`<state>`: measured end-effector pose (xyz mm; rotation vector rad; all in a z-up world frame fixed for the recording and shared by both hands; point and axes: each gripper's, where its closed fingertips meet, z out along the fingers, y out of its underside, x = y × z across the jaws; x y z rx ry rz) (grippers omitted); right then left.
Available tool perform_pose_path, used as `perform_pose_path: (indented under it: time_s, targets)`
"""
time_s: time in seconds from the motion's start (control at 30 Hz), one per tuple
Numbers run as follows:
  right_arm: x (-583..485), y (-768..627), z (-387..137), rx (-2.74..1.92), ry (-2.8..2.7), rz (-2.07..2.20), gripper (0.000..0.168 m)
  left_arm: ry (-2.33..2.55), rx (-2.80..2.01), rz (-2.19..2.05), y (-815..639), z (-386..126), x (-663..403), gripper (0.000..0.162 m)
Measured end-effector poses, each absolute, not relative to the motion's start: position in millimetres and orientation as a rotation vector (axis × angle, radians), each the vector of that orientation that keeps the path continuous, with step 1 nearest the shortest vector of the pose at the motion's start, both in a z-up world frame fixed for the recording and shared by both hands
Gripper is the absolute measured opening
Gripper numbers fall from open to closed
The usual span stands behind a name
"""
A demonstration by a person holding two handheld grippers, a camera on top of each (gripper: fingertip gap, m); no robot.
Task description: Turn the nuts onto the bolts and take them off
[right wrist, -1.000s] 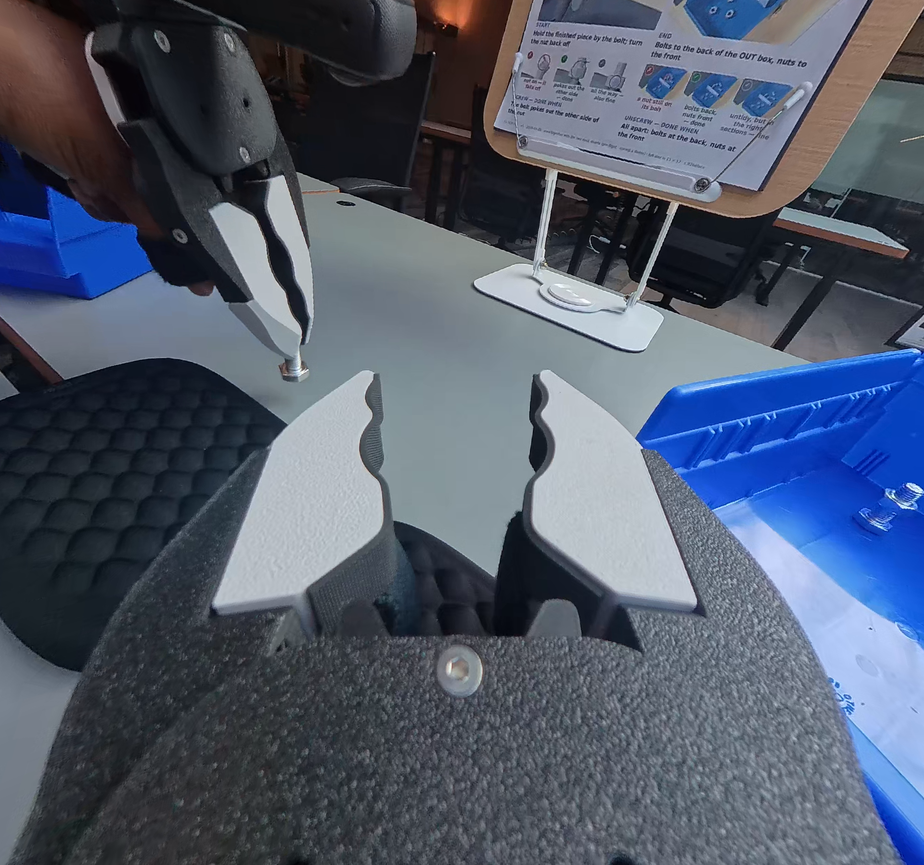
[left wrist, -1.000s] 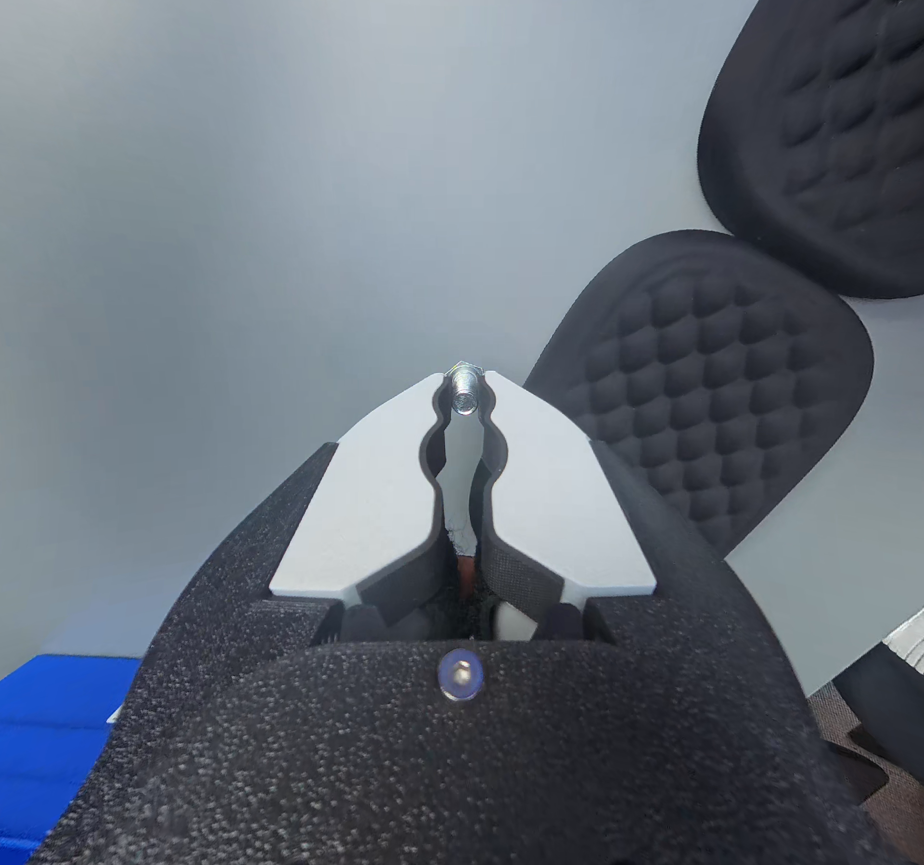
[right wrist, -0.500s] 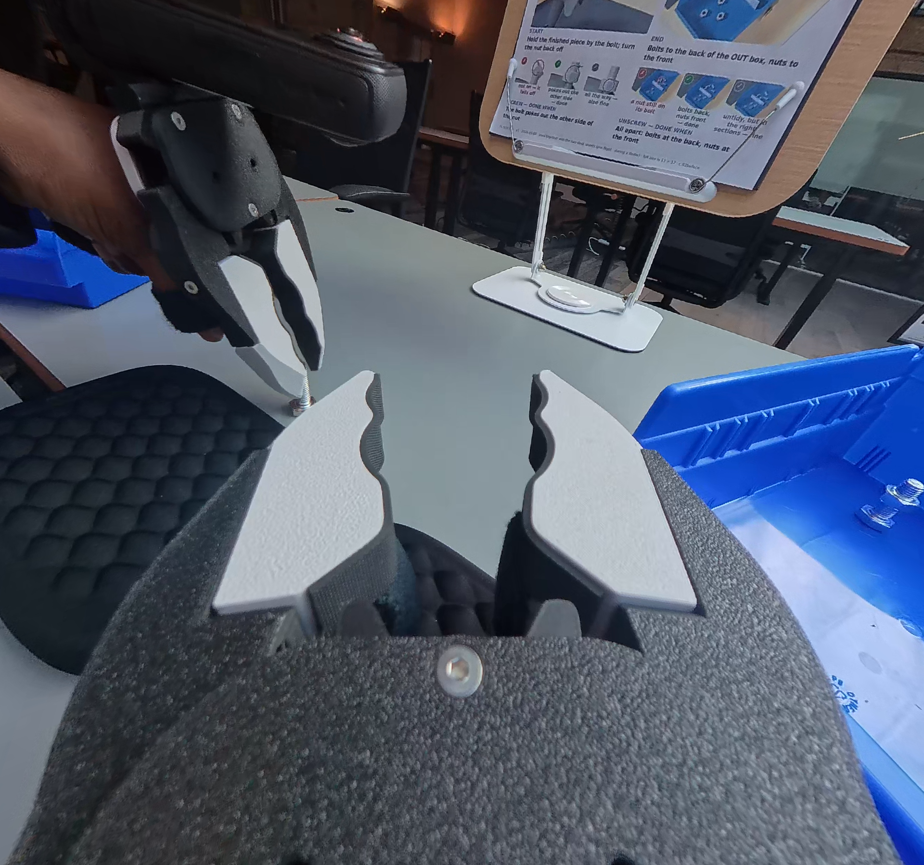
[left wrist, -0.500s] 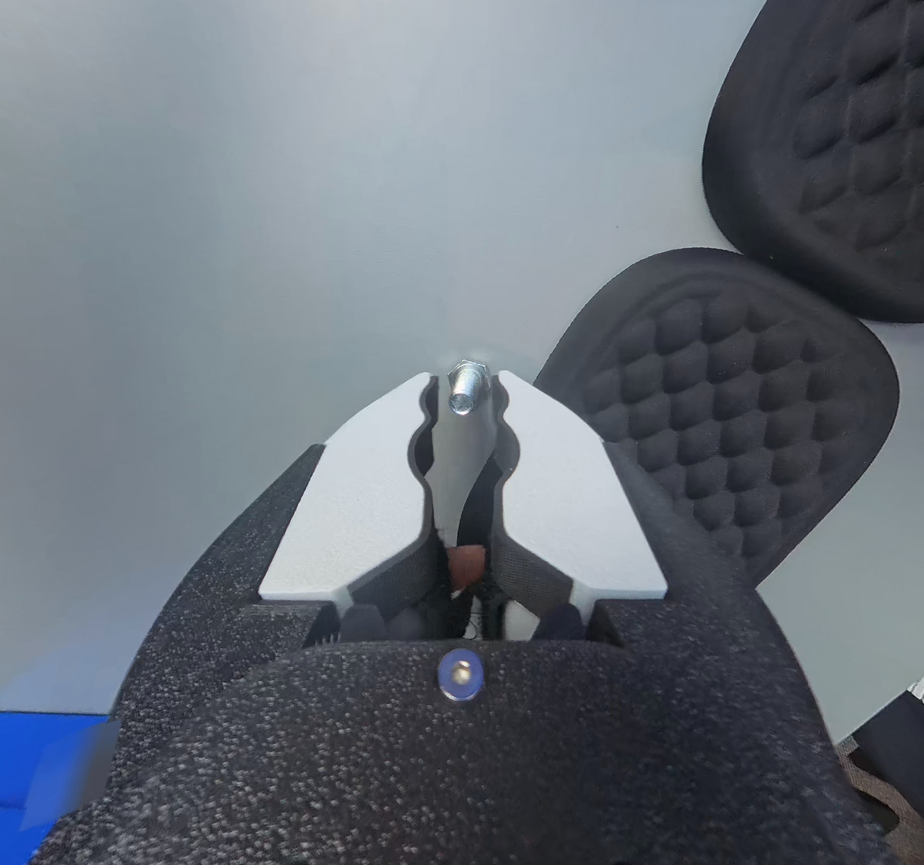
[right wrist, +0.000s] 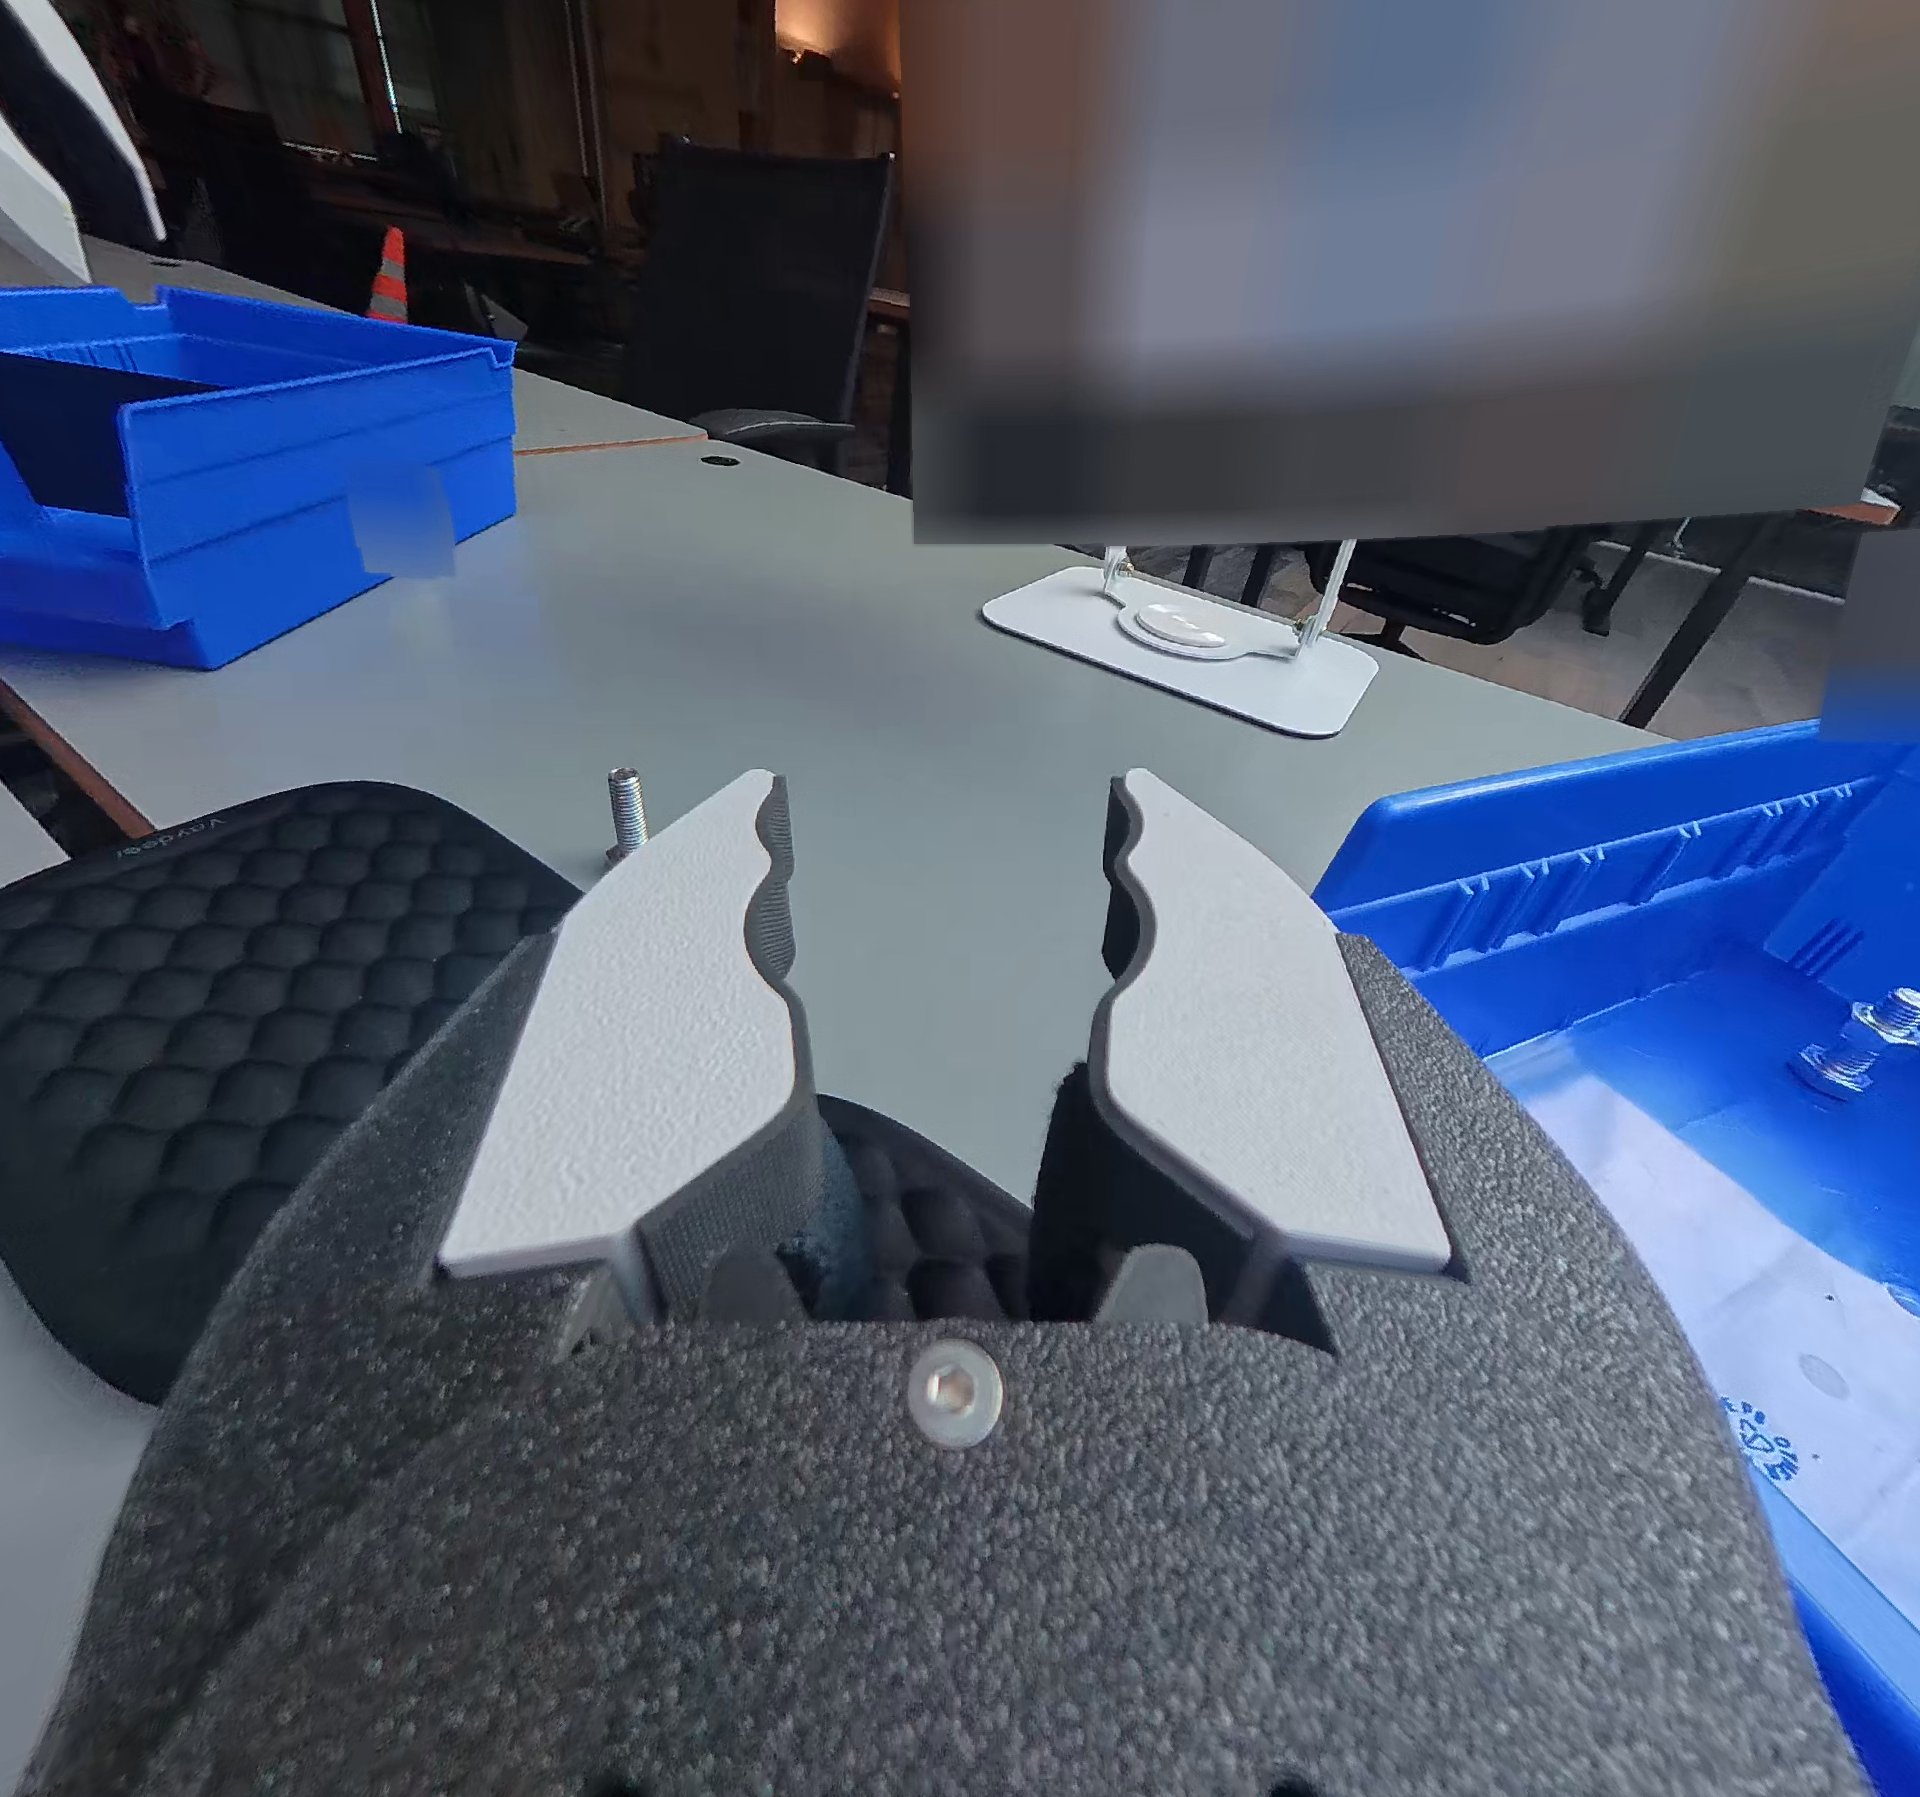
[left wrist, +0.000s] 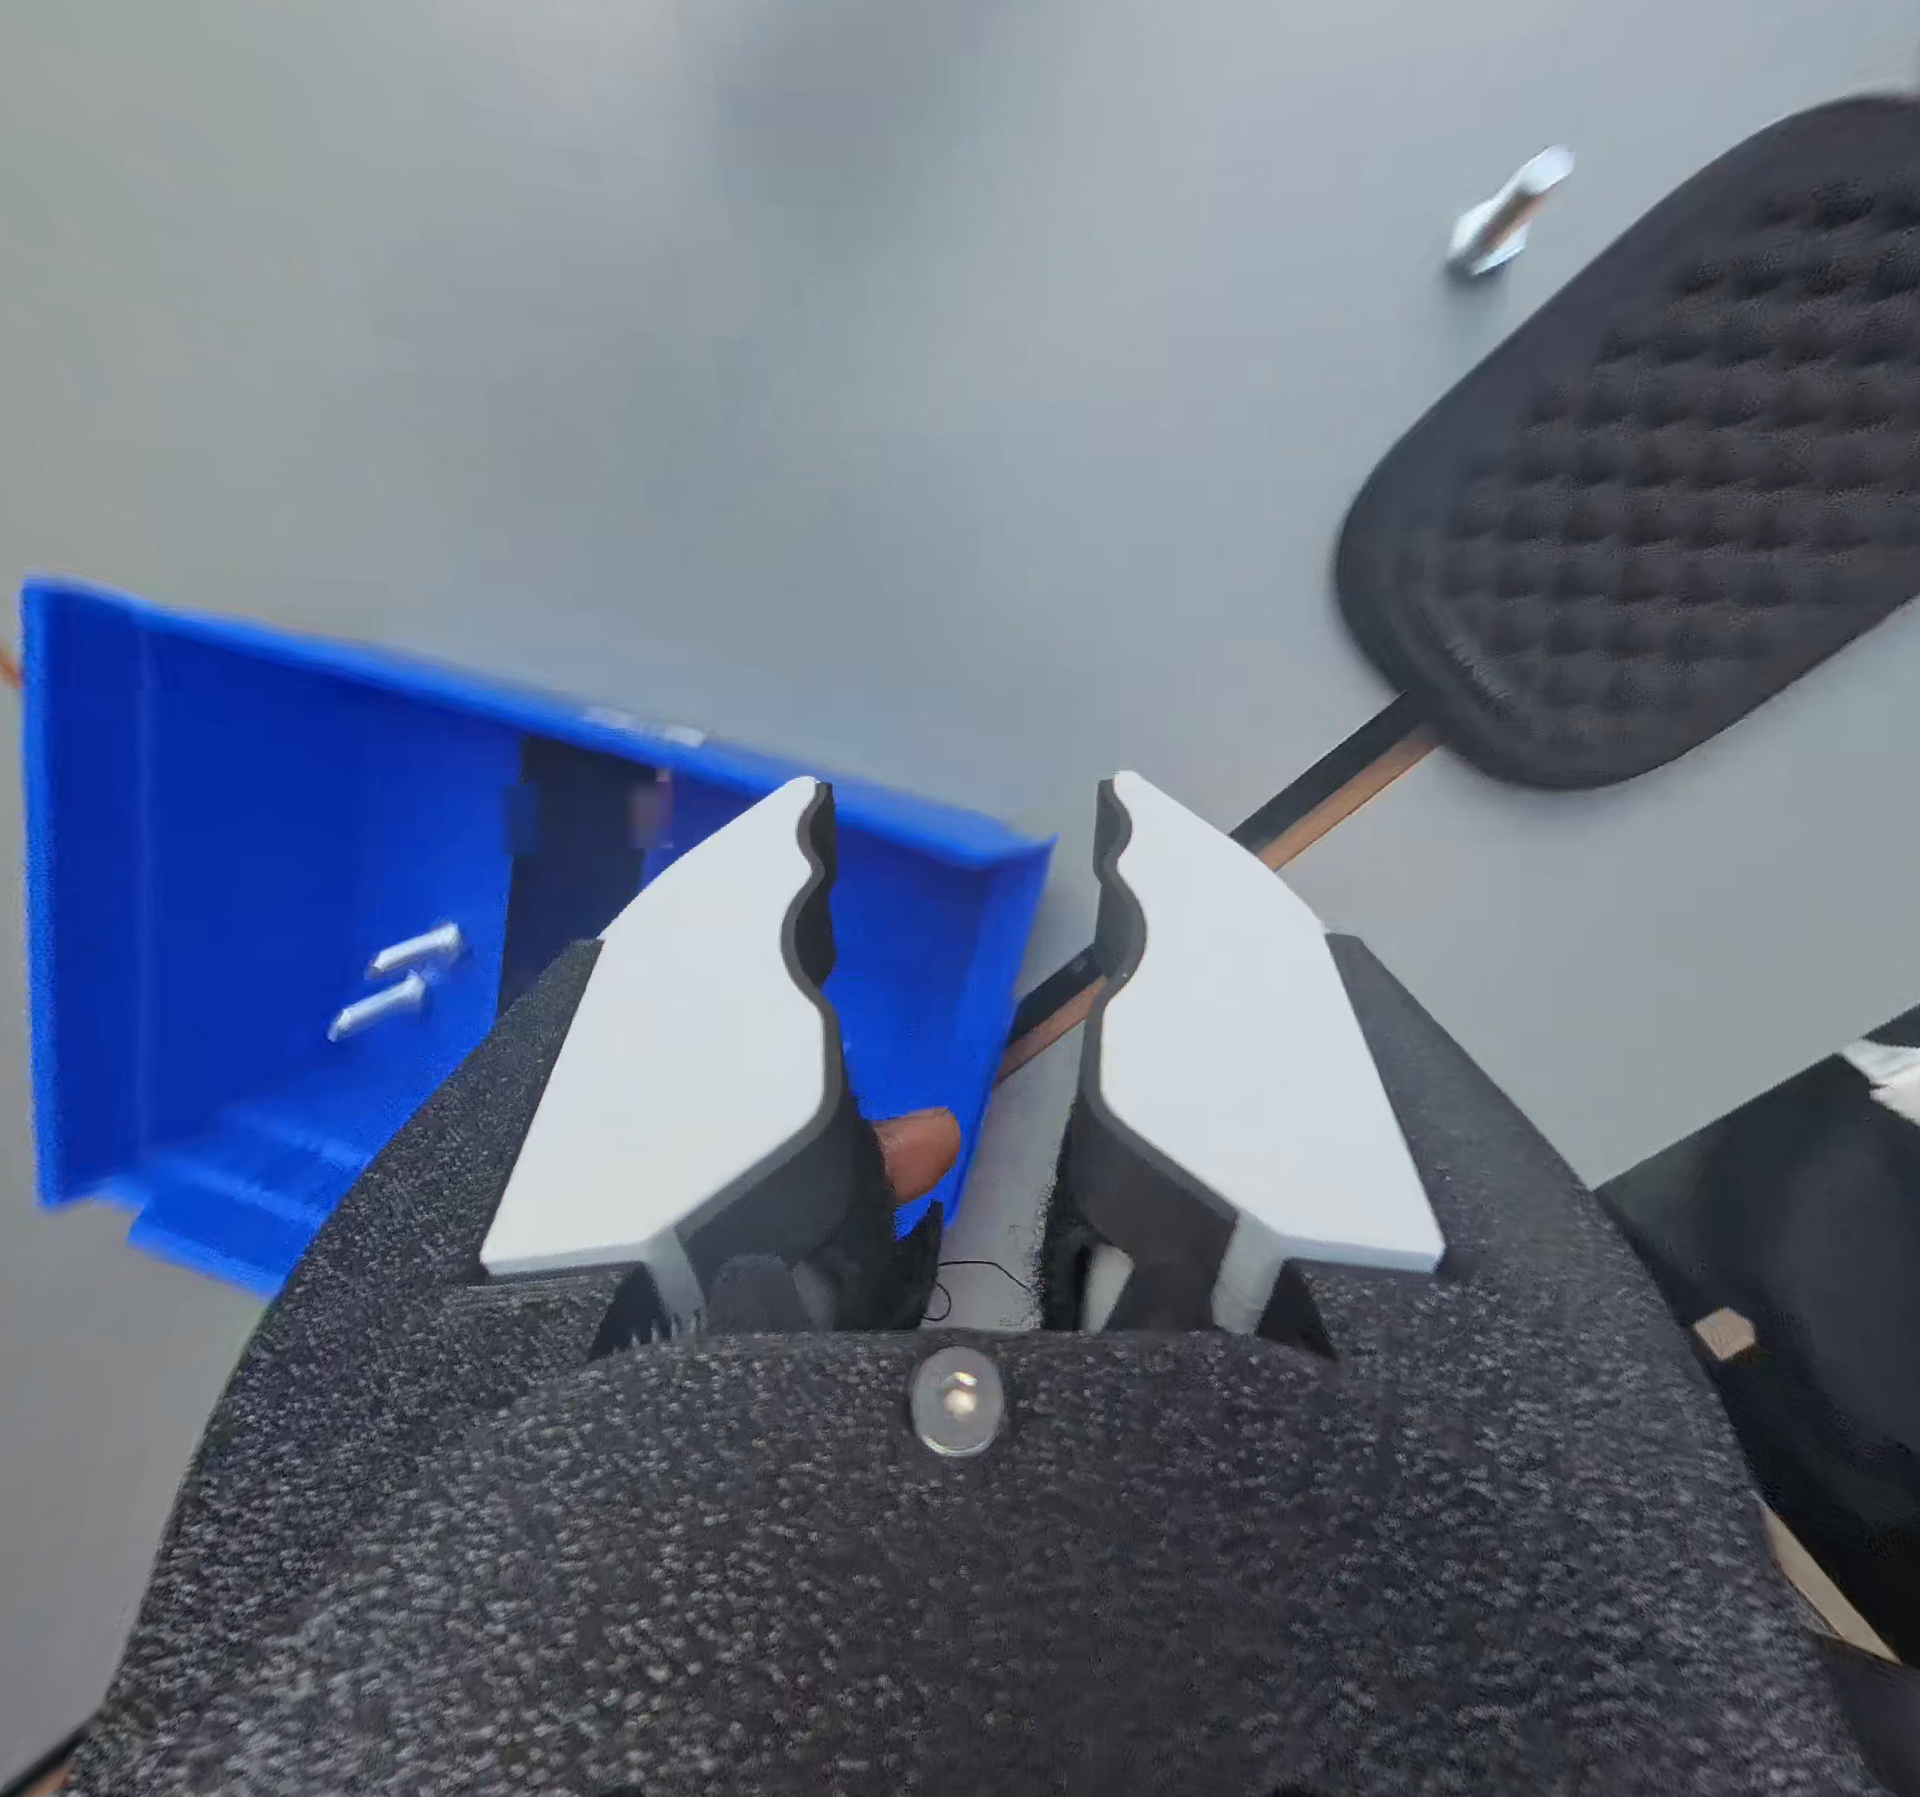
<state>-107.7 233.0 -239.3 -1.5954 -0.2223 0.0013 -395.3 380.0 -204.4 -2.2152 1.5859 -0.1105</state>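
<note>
Right wrist view — upright bolt (right wrist: 627, 825), table (right wrist: 831, 708)

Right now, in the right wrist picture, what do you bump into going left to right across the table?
Blue bin → black bumpy pad → standing bolt → white stand base → blue bin with a nutted bolt.

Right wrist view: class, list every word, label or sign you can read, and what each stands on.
I don't quote writing; here is what bears it.
Black pad: small pale lettering along its far edge.
White sheet in the right blue bin: blue printed mark, partly cut off.
Left blue bin: label blurred, unreadable.
Stand base: mark too small to read.
</note>
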Motion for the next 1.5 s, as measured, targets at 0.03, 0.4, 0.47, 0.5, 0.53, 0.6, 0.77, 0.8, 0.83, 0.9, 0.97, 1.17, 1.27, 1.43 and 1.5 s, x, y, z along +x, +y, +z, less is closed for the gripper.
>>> perform_pose_path:
  time_s: [0.03, 0.4, 0.47, 0.5, 0.53, 0.6, 0.77, 0.8, 0.83, 0.9, 0.97, 1.17, 1.27, 1.43, 1.5]
  targets:
    - [-108.0, 233.2, -239.5, -1.597, -0.225, -0.001, 0.058, 1.547, -2.271, -0.046, 390.5, -206.8, -419.8, 0.044]
    - [-113.1, 235.3, -244.5, -1.624, -0.271, -0.037, 0.058, 1.291, -2.641, -0.191, 432.6, -306.5, -484.7, 0.042]
    - [-113.4, 235.5, -245.1, -1.628, -0.273, -0.038, 0.058, 1.313, -2.659, -0.191, 434.3, -316.6, -483.4, 0.042]
    - [-113.2, 235.6, -245.2, -1.629, -0.272, -0.037, 0.058, 1.317, -2.668, -0.186, 435.8, -319.9, -483.4, 0.042]
    - [-113.1, 235.6, -245.1, -1.628, -0.271, -0.035, 0.058, 1.315, -2.669, -0.166, 439.0, -322.3, -484.7, 0.042]
    - [-112.4, 234.9, -244.0, -1.622, -0.265, -0.033, 0.058, 1.304, -2.671, -0.162, 444.6, -326.4, -485.2, 0.041]
    - [-110.1, 233.6, -241.4, -1.605, -0.245, -0.018, 0.058, 1.313, -2.671, -0.169, 448.3, -336.0, -484.3, 0.038]
    - [-109.7, 233.4, -241.0, -1.604, -0.241, -0.015, 0.058, 1.313, -2.668, -0.168, 448.7, -337.7, -483.9, 0.038]
    - [-109.4, 233.3, -240.8, -1.602, -0.238, -0.013, 0.058, 1.318, -2.665, -0.175, 448.4, -339.3, -483.0, 0.036]
    - [-108.8, 233.1, -240.3, -1.599, -0.233, -0.009, 0.058, 1.323, -2.663, -0.191, 447.4, -342.2, -481.1, 0.034]
    - [-108.4, 232.9, -239.9, -1.596, -0.23, -0.008, 0.058, 1.336, -2.667, -0.183, 446.4, -345.6, -481.4, 0.029]
    - [-109.0, 233.3, -240.4, -1.6, -0.234, -0.009, 0.058, 1.347, -2.668, -0.174, 443.7, -340.3, -483.4, 0.018]
    - [-109.6, 233.8, -241.3, -1.605, -0.239, -0.01, 0.058, 1.346, -2.638, -0.152, 444.3, -319.5, -482.7, 0.017]
    - [-110.1, 233.9, -241.6, -1.607, -0.243, -0.013, 0.057, 1.416, -2.486, -0.103, 437.8, -261.1, -459.0, 0.017]
    - [-109.9, 233.7, -241.4, -1.605, -0.242, -0.011, 0.057, 1.464, -2.378, -0.099, 430.8, -235.5, -436.3, 0.017]
